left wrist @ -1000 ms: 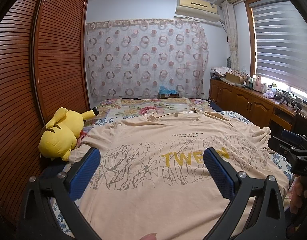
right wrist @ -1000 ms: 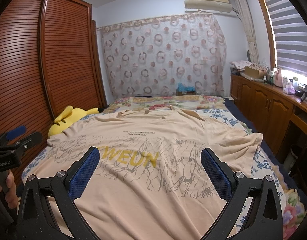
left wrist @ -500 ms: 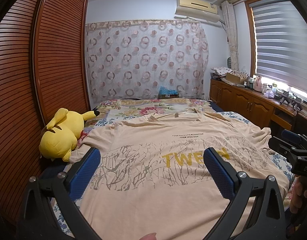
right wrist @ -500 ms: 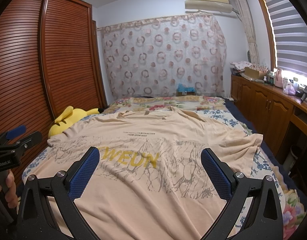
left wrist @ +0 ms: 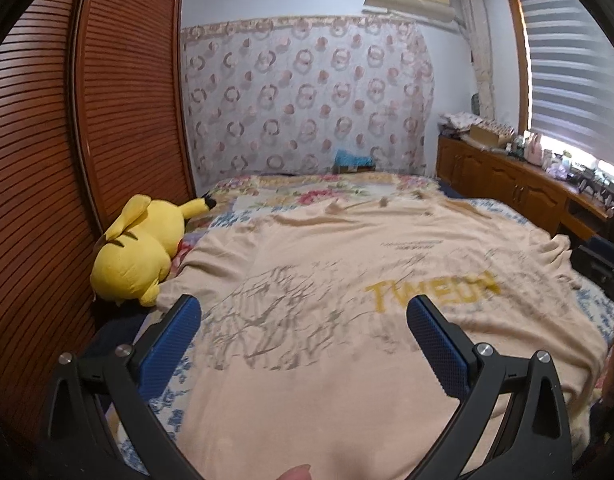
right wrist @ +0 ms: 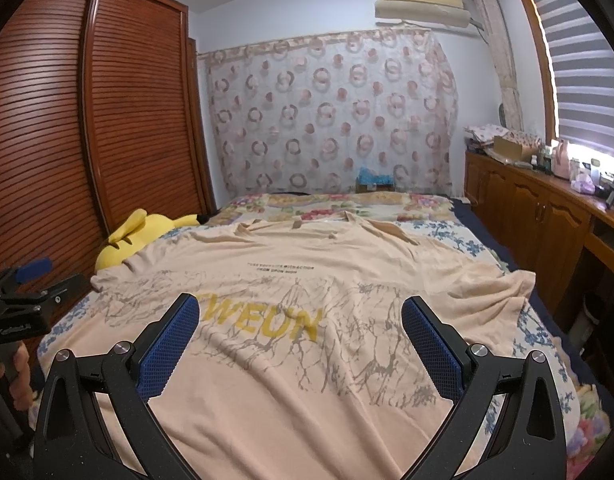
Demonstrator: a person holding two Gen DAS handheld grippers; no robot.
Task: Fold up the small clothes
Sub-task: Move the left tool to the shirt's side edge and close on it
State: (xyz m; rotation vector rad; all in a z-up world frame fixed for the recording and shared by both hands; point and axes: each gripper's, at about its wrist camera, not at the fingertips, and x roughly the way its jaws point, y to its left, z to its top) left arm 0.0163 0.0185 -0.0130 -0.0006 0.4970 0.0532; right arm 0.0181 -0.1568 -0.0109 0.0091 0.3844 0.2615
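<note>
A peach T-shirt (left wrist: 347,344) (right wrist: 307,360) lies spread flat on the bed, front up, with yellow lettering and a grey branch print, its collar at the far end. My left gripper (left wrist: 303,312) hangs open above the shirt's left part near the hem, nothing between its blue pads. My right gripper (right wrist: 299,312) is open too, above the shirt's middle, over the lettering. The left gripper also shows at the left edge of the right wrist view (right wrist: 23,300), held by a hand (right wrist: 21,376).
A yellow plush toy (left wrist: 143,248) lies at the bed's left edge against the slatted wooden wardrobe (left wrist: 67,160). A floral bedspread (right wrist: 347,204) covers the bed. A wooden cabinet (right wrist: 547,216) with small items runs along the right wall under the window.
The left gripper's view has swung a little to the left and down, with blur; the shirt sits further right in it. The right gripper has barely moved. Both stay open.
</note>
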